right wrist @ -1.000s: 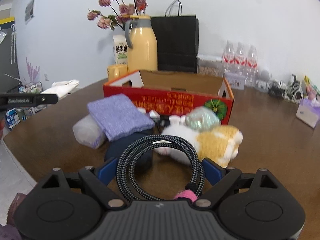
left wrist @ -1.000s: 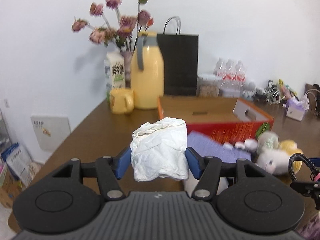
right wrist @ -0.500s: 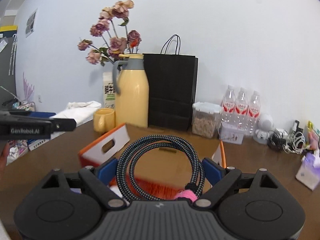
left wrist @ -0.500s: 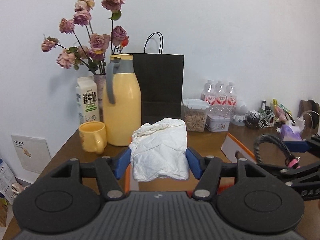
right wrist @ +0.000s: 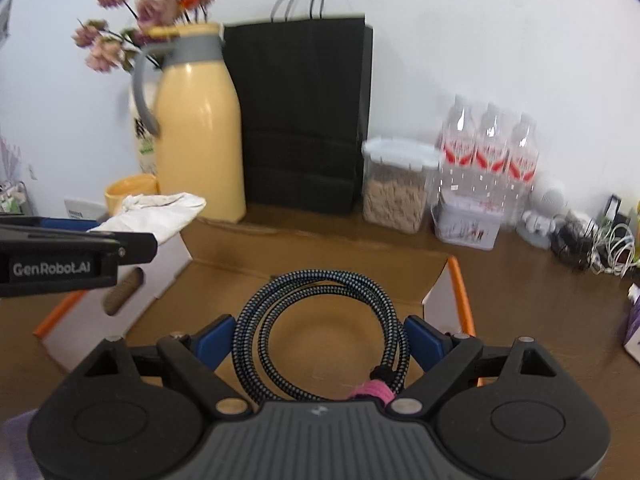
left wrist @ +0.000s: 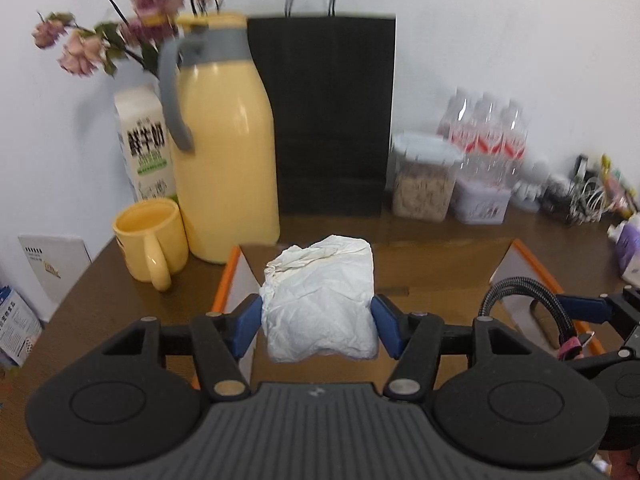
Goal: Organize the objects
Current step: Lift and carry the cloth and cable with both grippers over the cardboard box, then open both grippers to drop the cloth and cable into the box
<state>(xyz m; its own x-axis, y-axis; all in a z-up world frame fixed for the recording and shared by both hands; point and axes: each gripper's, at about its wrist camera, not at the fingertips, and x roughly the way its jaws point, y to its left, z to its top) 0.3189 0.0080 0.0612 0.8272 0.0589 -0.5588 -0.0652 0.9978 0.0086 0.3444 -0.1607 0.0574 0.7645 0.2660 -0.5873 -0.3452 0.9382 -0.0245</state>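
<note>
Crumpled white paper bundle (left wrist: 320, 312), braided woven cable (right wrist: 320, 320), glossy yellow jug (left wrist: 228, 160), matt cardboard box (right wrist: 320, 248).

Mug (left wrist: 150, 240) left of jug (left wrist: 226, 140); bag (left wrist: 332, 116) right, box (left wrist: 440, 268) seemingly before.

"GenRobot.AI" stands on the left tongs (right wrist: 156, 220); the milk carton (left wrist: 144, 144) bears "鲜牛奶".
</note>
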